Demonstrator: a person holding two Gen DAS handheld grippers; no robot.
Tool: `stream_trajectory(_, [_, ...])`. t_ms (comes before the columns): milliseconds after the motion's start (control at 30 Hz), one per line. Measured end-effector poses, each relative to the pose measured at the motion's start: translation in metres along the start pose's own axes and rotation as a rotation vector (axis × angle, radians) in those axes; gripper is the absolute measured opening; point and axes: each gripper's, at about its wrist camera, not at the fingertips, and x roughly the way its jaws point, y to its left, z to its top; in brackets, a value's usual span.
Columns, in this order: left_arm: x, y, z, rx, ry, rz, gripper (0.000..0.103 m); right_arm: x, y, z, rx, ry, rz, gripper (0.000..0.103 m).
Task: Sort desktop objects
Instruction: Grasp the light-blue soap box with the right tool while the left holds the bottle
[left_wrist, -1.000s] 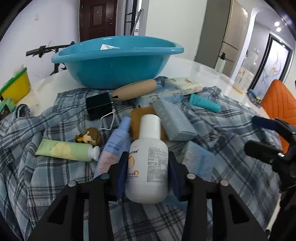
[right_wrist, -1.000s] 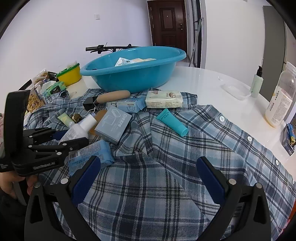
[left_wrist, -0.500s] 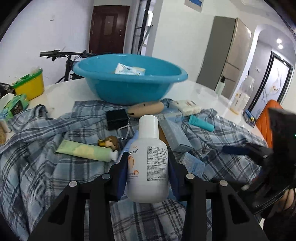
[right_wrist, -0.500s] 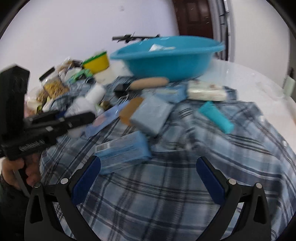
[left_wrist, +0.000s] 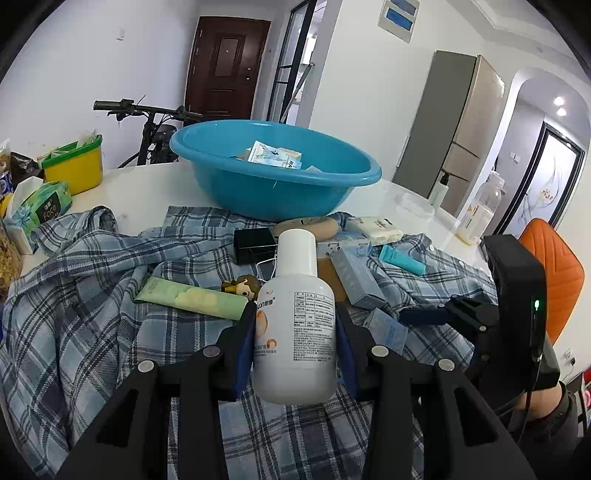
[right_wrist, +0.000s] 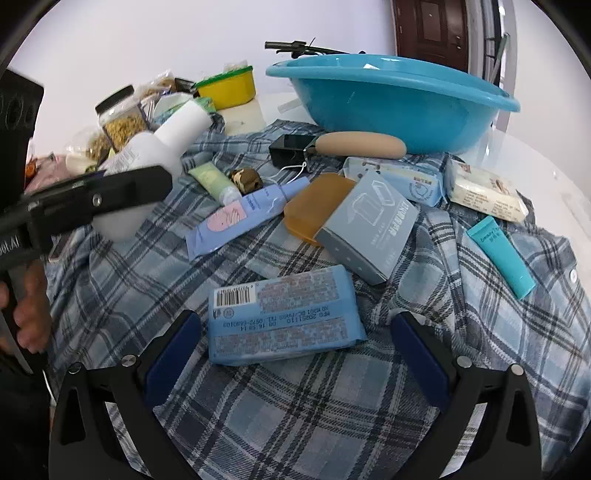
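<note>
Left tongs (left_wrist: 295, 343) grip a white bottle (left_wrist: 295, 321) lifted clear of the plaid shirt (left_wrist: 92, 295), the blue basin (left_wrist: 275, 177) beyond awaiting it; right tongs (right_wrist: 295, 354) gape wide around a blue packet (right_wrist: 284, 314), needing only closure.

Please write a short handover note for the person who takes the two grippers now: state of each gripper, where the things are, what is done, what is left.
Left gripper: shut on the white bottle, lifted clear of the plaid shirt.
Right gripper: open, holding nothing, above the blue packet, which lies flat between its fingers.
Blue basin: already holds a few packets.
Still on the shirt: green tube, purple tube, amber soap bar, grey-blue box, teal tube, black box, wooden-handled tool, small figurine, two more packets near the basin.
Left to do: probably drop the bottle in the basin, then take the blue packet and the rest.
</note>
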Motion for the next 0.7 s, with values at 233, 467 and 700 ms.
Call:
stream_trajectory(233, [-0.001,0.002,-0.002,-0.021,-0.017,-0.001,0.042,-0.008,0.001,-0.003,-0.040,-0.031,0.003,0.081])
stream_trajectory(467, [-0.001,0.005,-0.007,-0.024,-0.008,-0.030,0.042,-0.025,-0.014,-0.007,0.052,-0.091,0.098,0.078])
stream_trajectory(700, [-0.001,0.004,-0.010,-0.020,-0.007,-0.042,0.042,-0.023,0.004,-0.006,-0.037,-0.055,0.004,0.079])
